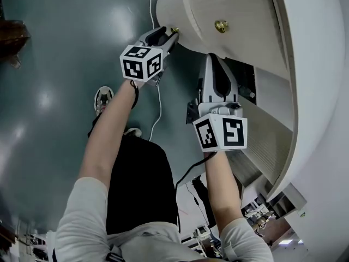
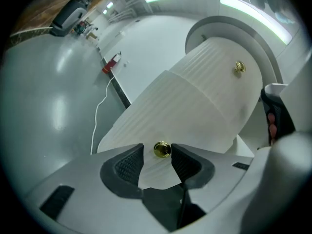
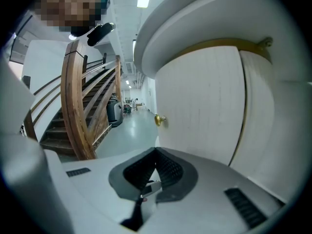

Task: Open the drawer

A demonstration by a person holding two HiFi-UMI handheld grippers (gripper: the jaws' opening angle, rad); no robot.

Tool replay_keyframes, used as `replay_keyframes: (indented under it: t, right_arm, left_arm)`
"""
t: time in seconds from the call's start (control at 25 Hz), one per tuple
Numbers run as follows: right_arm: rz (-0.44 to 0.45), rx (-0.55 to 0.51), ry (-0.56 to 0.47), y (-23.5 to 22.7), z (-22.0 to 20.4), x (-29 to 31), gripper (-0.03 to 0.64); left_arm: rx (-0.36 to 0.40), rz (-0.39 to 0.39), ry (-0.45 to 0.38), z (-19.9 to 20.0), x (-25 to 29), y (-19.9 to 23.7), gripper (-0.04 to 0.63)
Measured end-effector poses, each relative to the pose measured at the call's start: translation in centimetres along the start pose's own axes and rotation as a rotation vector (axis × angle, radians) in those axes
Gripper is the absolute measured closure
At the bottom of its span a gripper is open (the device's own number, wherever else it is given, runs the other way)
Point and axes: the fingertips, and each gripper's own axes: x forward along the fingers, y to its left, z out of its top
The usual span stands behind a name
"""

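**Entry: drawer unit and tools**

- Curved white cabinet point(image 1: 316, 64), ribbed fronts stacked one over another, standing on a grey-green floor point(image 1: 60, 48).
- Drawer front point(image 2: 161, 116): nearer of the two in the left gripper view, far left of the cabinet in the head view. Small brass knob point(image 2: 162, 150) at its near edge.
- Second brass knob point(image 1: 221, 25) on the front beyond, to the right.
- Left gripper point(image 1: 170, 37): jaws wide, one on either side of the small brass knob, which sits at the fingertips. Slim gap on the left, right pad just beside it (contact uncertain). Nothing clamped.
- Right gripper point(image 3: 156, 155): jaws together, nothing between them. Held nearer and to the right of the left gripper, pointed at a white panel. Lone brass knob point(image 3: 159, 120) at that panel's left edge (whose drawer, unclear).
- Around: white cable point(image 2: 100, 112) trailing over the floor left of the cabinet; red object point(image 2: 110, 66) far along the wall base; wooden staircase point(image 3: 78, 101) far left in the right gripper view; person's shoe point(image 1: 103, 99) beside the left forearm.
- In the way: right gripper's body lying across the dark recess point(image 1: 248, 86) under the fronts.
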Motion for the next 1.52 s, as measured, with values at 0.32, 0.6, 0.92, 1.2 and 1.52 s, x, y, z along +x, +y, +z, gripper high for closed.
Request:
replay_keyframes:
  t: [0.32,0.6,0.92,1.2,1.52]
  right_arm:
    - [-0.025,0.011,0.006,-0.9,-0.2,0.3,0.603]
    - [-0.044,0.016,0.013,-1.1,-0.1,1.0,0.604]
    - [-0.038,-0.021,-0.032,0.1,2.1,1.2,0.604]
    - [-0.031,0.037,-0.054,1.3,3.7,1.9,0.471]
    - [-0.097,0.060,-0.068,0.4,4.7,2.8,0.520]
  left_arm:
    - [-0.210,-0.118,-0.022,0.1,0.8,-0.4,0.489]
    - [-0.164,-0.112,0.010,0.0,0.5,-0.6,0.494]
    - [-0.148,-0.109,0.030,0.1,0.3,-0.7,0.494]
    - [-0.154,-0.091,0.041,0.2,0.2,-0.7,0.494]
    - [-0.137,-0.081,0.075,0.1,0.1,-0.8,0.494]
